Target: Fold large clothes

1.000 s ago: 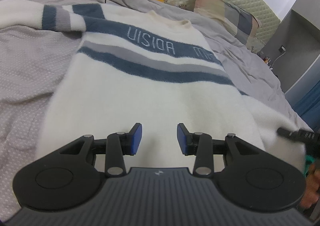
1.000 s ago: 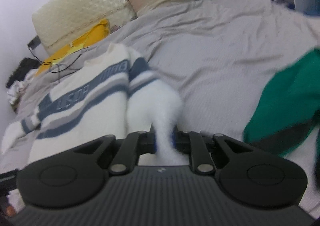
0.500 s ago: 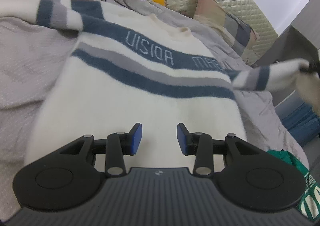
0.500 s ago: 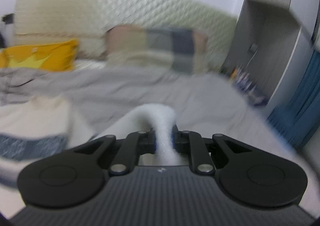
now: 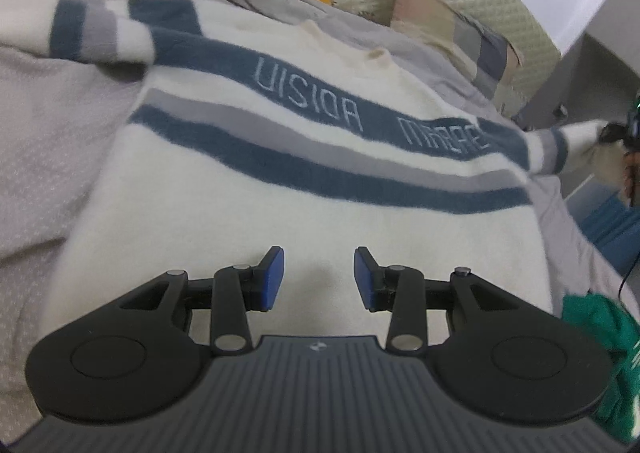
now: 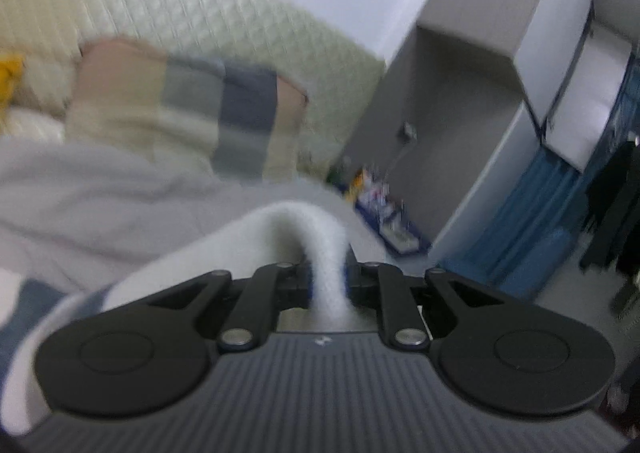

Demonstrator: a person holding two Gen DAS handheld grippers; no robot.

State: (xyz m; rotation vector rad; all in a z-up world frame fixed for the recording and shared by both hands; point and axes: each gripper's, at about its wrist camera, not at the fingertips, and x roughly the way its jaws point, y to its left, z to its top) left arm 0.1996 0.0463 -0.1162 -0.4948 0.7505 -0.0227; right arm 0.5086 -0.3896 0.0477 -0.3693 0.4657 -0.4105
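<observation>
Gripping the sweater's sleeve cuff, right gripper holds it stretched off the bed; left gripper hovers released over sweater hem.

My right gripper clamped on the white sweater's sleeve, grey bedspread beyond the sleeve, patchwork pillow behind it, grey wardrobe to its right

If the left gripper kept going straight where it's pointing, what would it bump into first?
Most likely the white sweater. The left gripper points down at its plain white body, below the blue stripes, fingers open with nothing between them. How close it is, the picture does not show.
</observation>
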